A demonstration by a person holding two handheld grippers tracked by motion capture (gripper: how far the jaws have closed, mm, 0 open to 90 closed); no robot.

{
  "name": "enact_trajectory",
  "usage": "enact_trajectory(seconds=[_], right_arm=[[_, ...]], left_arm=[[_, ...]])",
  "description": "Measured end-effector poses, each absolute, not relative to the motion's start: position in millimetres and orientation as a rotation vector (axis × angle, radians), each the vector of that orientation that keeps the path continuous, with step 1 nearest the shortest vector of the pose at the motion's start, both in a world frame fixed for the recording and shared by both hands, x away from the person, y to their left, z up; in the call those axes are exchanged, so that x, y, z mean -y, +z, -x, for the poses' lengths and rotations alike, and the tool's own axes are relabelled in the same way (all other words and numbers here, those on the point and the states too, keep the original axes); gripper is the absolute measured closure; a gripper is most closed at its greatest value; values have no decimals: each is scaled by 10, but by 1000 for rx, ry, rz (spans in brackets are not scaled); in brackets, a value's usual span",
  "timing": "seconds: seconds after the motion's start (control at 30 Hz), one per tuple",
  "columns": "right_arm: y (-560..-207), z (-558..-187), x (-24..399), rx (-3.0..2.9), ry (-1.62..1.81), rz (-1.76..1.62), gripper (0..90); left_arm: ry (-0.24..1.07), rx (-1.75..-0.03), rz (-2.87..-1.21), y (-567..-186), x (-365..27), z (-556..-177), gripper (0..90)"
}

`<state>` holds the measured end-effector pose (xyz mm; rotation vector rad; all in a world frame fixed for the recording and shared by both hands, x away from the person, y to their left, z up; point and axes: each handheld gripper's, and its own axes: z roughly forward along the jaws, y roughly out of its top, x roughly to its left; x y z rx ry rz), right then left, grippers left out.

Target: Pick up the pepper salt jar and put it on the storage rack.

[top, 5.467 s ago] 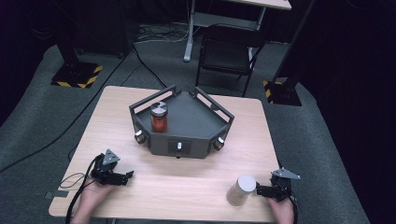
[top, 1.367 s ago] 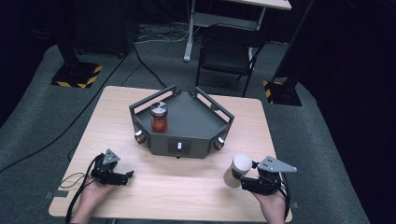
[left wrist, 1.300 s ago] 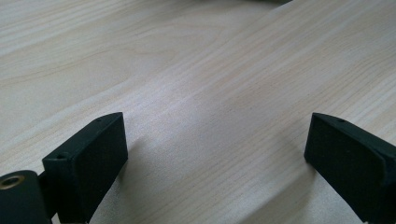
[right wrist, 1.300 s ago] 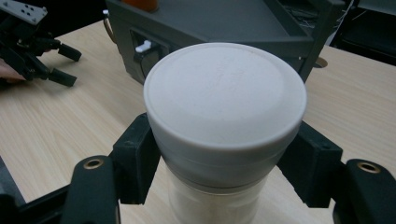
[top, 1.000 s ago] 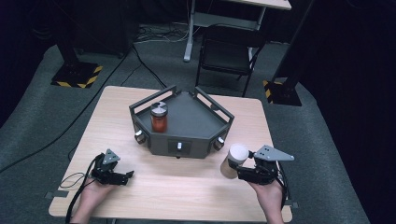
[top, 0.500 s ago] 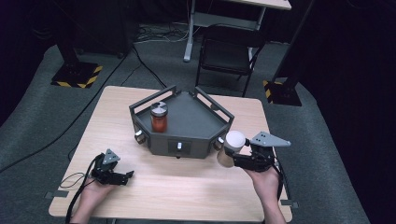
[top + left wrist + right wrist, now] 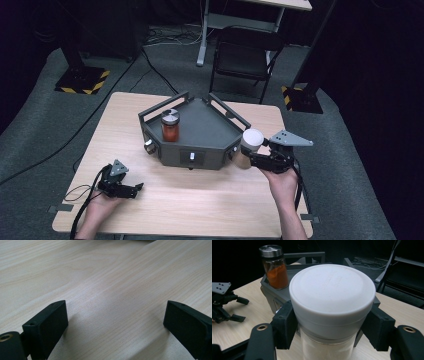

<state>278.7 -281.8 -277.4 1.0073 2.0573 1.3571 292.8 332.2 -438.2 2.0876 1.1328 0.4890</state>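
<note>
My right gripper (image 7: 248, 159) is shut on a white-lidded jar (image 7: 251, 142) of pale powder, holding it in the air just off the right front corner of the dark grey tray (image 7: 200, 145). In the right gripper view the jar (image 7: 331, 312) sits between both pads, gripped just under its lid. A glass jar of orange spice (image 7: 170, 125) with a metal cap stands upright on the tray's left side; it appears as the spice jar (image 7: 274, 267) behind the held one. My left gripper (image 7: 135, 191) rests open on the table near the front left, nothing between its fingers (image 7: 47, 325).
The wooden table (image 7: 210, 200) ends close behind both hands. The tray has raised rails at its back edges and knobs on its front faces. Beyond the table stand a black chair (image 7: 245, 60) and stand bases with yellow-black tape (image 7: 82, 80).
The right gripper has carried the white-lidded jar up off the table's front right and leftward and away from the person, to the tray's right corner. The left gripper has stayed still.
</note>
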Motion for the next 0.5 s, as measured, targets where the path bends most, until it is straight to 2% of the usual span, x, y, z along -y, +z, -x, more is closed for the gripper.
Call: enact_trajectory(seconds=[0.5], right_arm=[[-2626,-2973,2714,-2019,1366,-1002,338]], left_arm=[[488,-1132,-2088,-4381,-3323,-2931,53]])
